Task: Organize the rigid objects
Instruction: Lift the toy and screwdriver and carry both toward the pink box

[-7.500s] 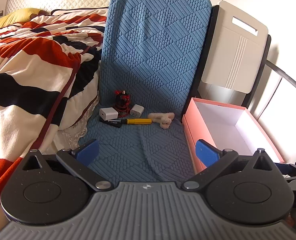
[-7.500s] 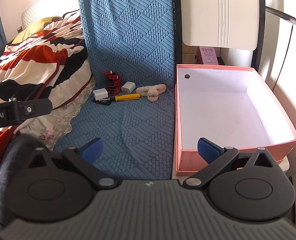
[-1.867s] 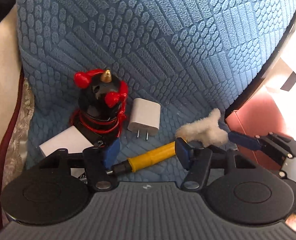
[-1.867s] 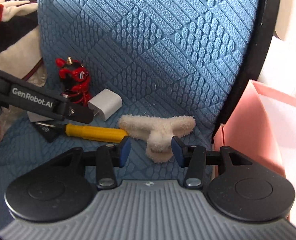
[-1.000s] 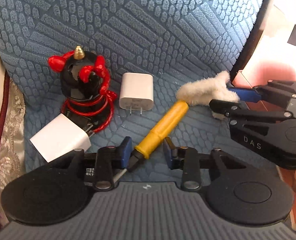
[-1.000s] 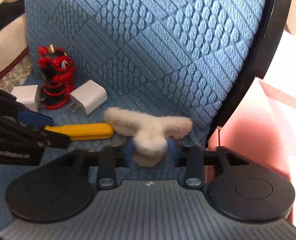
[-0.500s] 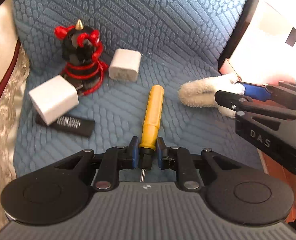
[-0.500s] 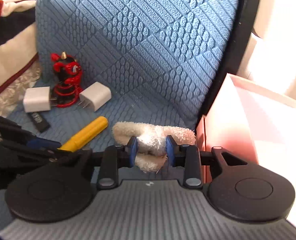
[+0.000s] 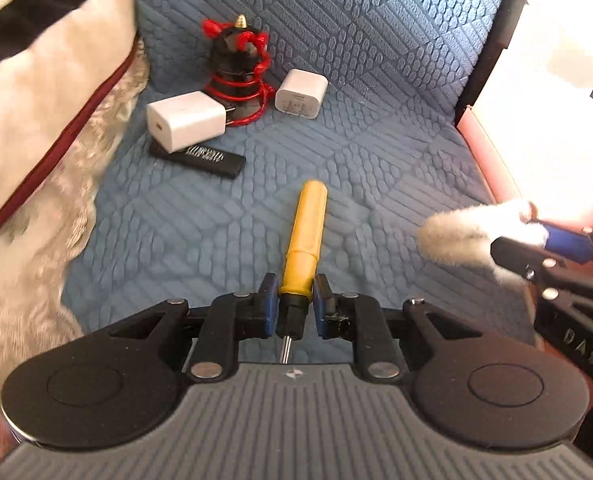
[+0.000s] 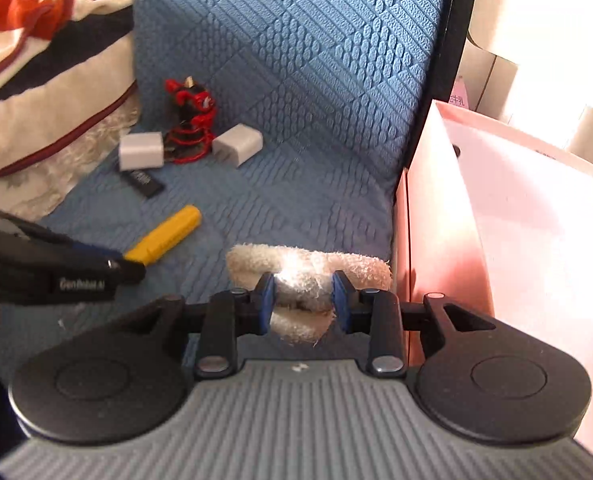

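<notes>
Yellow screwdriver [image 9: 307, 236] in left gripper [image 9: 294, 307]

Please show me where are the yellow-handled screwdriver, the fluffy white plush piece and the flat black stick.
Yellow-handled screwdriver [image 9: 308, 232]: left wrist view, middle of the yellow handle.
Fluffy white plush piece [image 10: 360, 270]: right wrist view, its right arm.
Flat black stick with white lettering [image 9: 200, 156]: left wrist view, its printed top face.
</notes>
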A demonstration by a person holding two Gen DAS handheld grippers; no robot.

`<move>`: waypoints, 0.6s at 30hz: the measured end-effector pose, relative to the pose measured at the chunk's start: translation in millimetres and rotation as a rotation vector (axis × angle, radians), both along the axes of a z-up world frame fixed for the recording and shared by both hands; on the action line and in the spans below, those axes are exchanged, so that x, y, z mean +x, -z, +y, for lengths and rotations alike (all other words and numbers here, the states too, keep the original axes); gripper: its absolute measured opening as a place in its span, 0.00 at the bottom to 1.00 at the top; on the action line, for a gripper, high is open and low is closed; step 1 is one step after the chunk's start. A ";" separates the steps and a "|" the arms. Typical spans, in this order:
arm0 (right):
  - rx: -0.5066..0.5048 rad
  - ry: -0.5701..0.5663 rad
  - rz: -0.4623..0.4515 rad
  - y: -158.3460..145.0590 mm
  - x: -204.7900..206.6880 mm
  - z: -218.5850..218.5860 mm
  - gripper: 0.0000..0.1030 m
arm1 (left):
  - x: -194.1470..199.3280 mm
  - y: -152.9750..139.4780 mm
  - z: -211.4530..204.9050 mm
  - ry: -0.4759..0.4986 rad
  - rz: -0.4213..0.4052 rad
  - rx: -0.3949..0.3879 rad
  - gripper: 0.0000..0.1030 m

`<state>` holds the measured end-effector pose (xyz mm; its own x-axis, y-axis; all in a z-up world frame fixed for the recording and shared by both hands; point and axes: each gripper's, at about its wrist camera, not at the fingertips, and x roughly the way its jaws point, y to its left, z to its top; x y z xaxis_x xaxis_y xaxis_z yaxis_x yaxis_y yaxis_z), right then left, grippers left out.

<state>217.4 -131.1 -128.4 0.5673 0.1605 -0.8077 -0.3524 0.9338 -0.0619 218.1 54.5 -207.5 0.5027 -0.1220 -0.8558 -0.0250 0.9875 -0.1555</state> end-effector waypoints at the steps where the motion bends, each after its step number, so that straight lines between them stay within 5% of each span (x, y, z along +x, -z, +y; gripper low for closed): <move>1: -0.005 -0.004 -0.001 -0.9 -4.5 0.1 0.33 | -5.0 -1.5 -0.7 -0.006 -0.005 -0.015 0.22; 7: -0.040 -0.028 -0.038 -9.7 -30.4 4.1 0.33 | -33.2 -8.4 -2.7 -0.038 -0.013 -0.077 0.22; 18: 0.007 0.028 0.035 -20.3 -74.3 -11.3 0.33 | -81.7 -13.0 -8.2 -0.099 -0.001 -0.076 0.22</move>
